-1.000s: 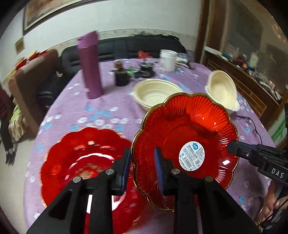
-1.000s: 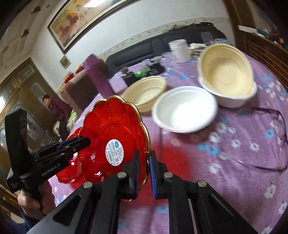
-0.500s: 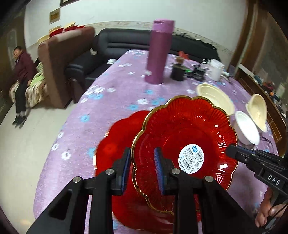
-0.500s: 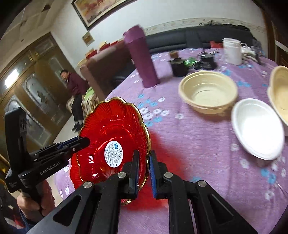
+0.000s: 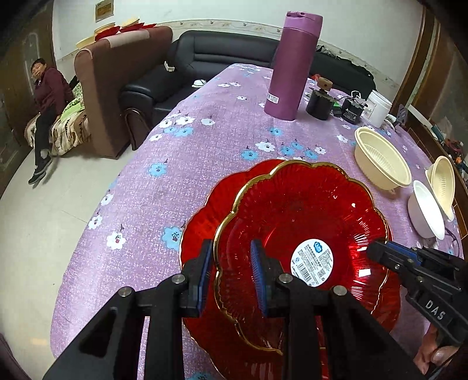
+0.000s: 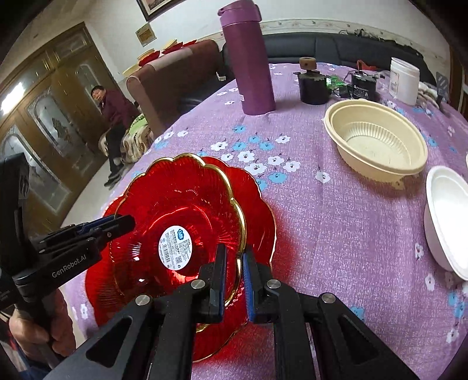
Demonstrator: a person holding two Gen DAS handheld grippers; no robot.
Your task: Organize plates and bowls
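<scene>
Red scalloped plate [image 5: 295, 210], gold rim, white barcode sticker [image 5: 312, 261], tilted over 2nd red plate [image 5: 204, 216] nr table's [image 5: 140, 187] near edge. Left gripper [image 5: 231, 274] & right gripper [image 6: 234, 280] angled down, both clamped on its rim, opp. sides.

Home living room: black leather sofa [image 5: 222, 55], brown armchair [image 5: 117, 87], framed picture [image 6: 152, 7] on wall, wooden cabinet doors [image 6: 49, 117], floral purple cloth on worktop [image 5: 204, 152], person seated [image 5: 46, 99].

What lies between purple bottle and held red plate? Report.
Lower red plate rim, then bare flowered tablecloth, between held red plate and purple bottle; right wrist view.
</scene>
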